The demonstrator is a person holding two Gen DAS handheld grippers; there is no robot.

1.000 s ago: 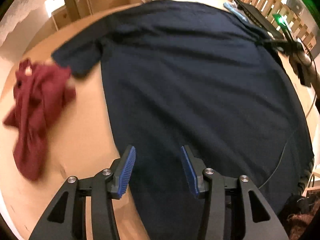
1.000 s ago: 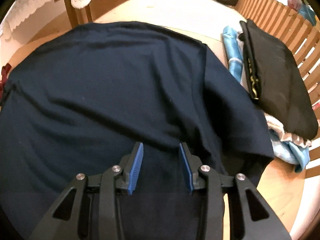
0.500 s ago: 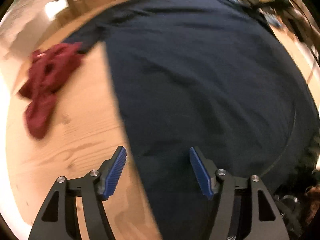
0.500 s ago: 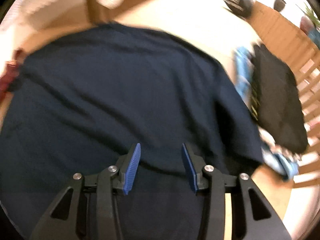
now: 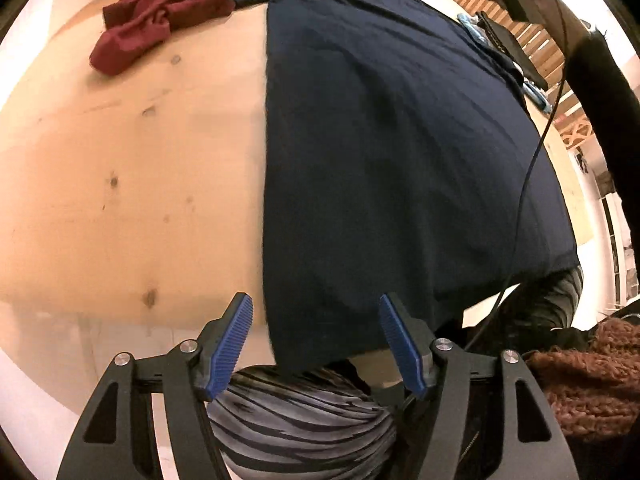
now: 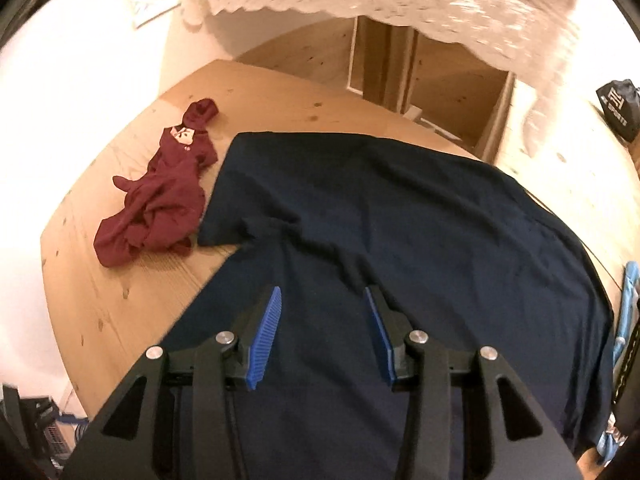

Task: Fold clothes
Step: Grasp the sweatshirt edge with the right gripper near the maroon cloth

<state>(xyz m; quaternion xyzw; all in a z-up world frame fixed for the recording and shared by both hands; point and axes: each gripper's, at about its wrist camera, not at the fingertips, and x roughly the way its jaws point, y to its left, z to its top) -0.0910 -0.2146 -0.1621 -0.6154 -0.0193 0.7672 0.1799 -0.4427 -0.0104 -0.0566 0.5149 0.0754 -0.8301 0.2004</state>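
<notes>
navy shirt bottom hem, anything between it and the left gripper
Nothing visible stands in the way. The left gripper is open, and the hanging hem corner of the navy shirt shows between its fingers at the table edge. The maroon garment lies far off.

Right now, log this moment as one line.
phase: pre-grasp | left tongs: open at navy T-shirt hem | right tongs: open above shirt | maroon garment: crumpled beside sleeve
</notes>
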